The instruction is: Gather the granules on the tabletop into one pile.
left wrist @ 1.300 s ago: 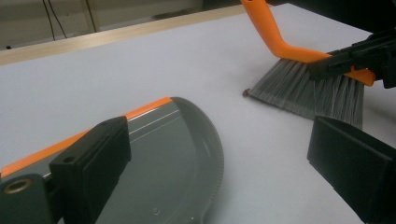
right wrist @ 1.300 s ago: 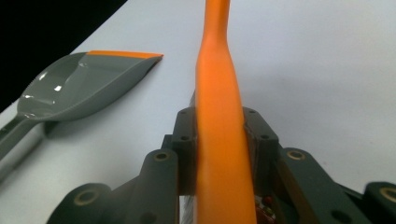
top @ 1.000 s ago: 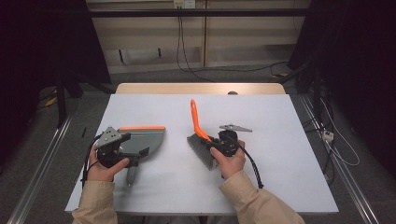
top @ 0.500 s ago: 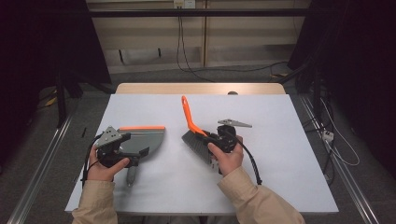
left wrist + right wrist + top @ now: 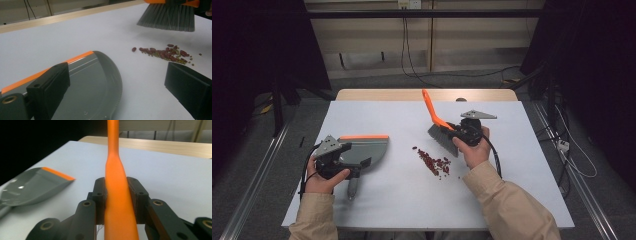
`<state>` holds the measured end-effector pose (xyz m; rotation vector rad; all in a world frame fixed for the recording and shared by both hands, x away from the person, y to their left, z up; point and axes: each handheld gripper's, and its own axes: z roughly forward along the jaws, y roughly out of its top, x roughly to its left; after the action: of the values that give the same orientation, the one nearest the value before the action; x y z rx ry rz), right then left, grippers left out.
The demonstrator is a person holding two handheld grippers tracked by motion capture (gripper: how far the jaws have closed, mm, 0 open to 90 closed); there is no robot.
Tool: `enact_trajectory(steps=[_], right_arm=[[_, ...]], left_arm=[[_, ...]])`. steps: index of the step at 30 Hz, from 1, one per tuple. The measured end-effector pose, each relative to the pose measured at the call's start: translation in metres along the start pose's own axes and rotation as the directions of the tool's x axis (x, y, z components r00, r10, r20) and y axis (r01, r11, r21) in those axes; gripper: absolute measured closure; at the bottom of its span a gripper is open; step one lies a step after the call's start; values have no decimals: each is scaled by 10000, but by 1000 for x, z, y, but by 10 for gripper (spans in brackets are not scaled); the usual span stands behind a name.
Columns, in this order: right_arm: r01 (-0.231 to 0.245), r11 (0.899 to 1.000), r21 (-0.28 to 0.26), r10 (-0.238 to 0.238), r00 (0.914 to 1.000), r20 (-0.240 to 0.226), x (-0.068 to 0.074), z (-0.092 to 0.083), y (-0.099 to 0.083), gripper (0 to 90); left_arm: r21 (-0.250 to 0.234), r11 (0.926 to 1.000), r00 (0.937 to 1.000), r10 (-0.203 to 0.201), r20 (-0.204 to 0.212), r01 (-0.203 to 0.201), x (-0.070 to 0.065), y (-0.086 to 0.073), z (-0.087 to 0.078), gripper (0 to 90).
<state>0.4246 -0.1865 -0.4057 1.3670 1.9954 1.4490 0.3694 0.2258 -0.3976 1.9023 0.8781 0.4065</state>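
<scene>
High view: I hold the right tongs [image 5: 458, 131] clamped on the orange handle of a hand brush [image 5: 438, 126], bristles lifted clear of the bench [image 5: 512, 190] and hanging just beyond a scatter of red beans [image 5: 434, 162] near the middle. My left tongs [image 5: 346, 162] lie over the grey dustpan [image 5: 364, 151], which sits flat well to the left of the beans with its orange strip on the far side; from here I cannot tell whether they grip it. Judgement: the sweep in hand wants the bristles set down behind the far edge of the scatter, then drawn low and slow toward the pan so no bean skips, with the pan mouth brought close first. Left gripper view: the dustpan [image 5: 100, 87] fills the near ground, and my jaws stand wide, one over the pan, the other over bare bench, nothing pinched between them. The beans [image 5: 166, 53] lie just past the pan's curved rim, the brush bristles [image 5: 167, 17] hovering above and beyond them. Right gripper view: both pads press the orange brush handle [image 5: 116, 190], which rises upright between them; the dustpan [image 5: 32, 185] lies off to the side. Open room: bare bench lies on every side of the beans, the edges well away, so the stroke has free run.
</scene>
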Motion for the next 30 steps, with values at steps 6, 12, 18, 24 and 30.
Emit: enact_trajectory(steps=[6, 12, 18, 24, 30], right_arm=[[430, 9990, 117, -433, 9985, 347, -24, 8, -8, 710], [1271, 9898, 652, -1293, 9911, 309, -26, 14, -17, 707], [1546, 9784, 1374, -1593, 9869, 241, -22, 11, -15, 692], [1634, 9671, 1949, -1742, 9839, 395, -23, 10, -6, 640], [1849, 9450, 2699, -1984, 9798, 236, -26, 9, 2, 704]], left_arm=[[67, 9999, 10000, -74, 30, 74, -1, -1, 3, 60], [48, 10000, 10000, -48, -1, 48, 0, -1, 2, 60], [61, 10000, 10000, -41, 47, 40, -1, -1, 2, 60], [61, 10000, 10000, -26, 82, 25, -2, -1, 3, 59], [140, 9999, 10000, -4, 54, 3, -1, -1, 3, 59]])
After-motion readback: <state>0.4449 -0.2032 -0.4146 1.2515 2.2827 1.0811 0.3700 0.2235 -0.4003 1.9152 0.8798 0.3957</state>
